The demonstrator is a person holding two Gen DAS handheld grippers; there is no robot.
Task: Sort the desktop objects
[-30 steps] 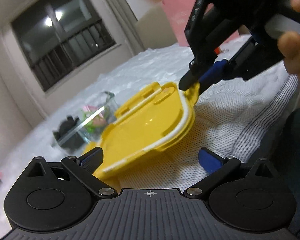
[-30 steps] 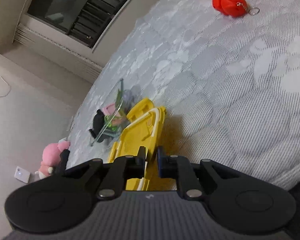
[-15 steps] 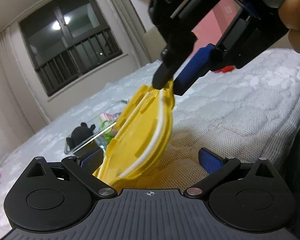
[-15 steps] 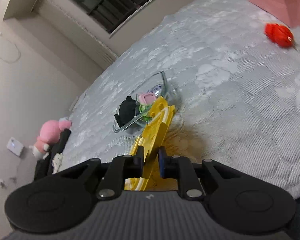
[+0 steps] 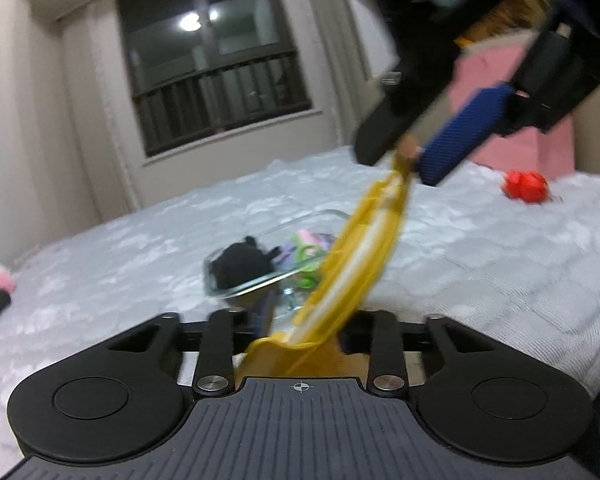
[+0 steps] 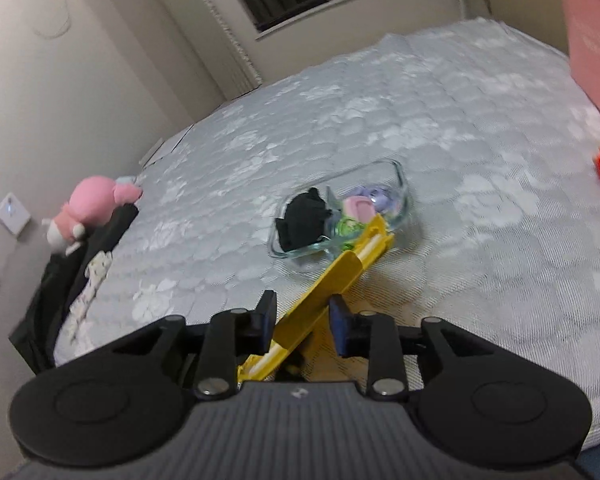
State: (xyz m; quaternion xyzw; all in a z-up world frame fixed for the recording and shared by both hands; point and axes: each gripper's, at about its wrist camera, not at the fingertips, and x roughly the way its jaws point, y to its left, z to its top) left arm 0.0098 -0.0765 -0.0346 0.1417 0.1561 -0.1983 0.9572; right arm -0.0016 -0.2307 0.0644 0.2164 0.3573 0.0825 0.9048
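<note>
- The yellow lid [image 5: 352, 256] is in the air, tilted on its edge, between the two grippers and just in front of the glass container [image 6: 340, 212].
- The right gripper [image 6: 303, 322] has its jaws closed on one edge of the lid.
- The left gripper [image 5: 306, 320] has the opposite end of the lid between its fingers, which stand apart; whether they press on it, I cannot tell.
- The container stands on the bed and holds a black toy [image 6: 302, 220] and small pink, green and purple items.
- If the lid is going onto the container, it is better to turn it flat, align its corners with the glass rim, and lower it evenly; the black toy stands high and could block it.
- A red object [image 5: 526, 186] lies apart on the bed, outside the container.
- The surface is a soft quilted mattress [image 6: 480, 128], so the container can rock under pressure.
- In the room there are a dark barred window [image 5: 216, 76], a pink plush [image 6: 92, 204] at the bed edge and a pink box [image 6: 592, 40].
</note>
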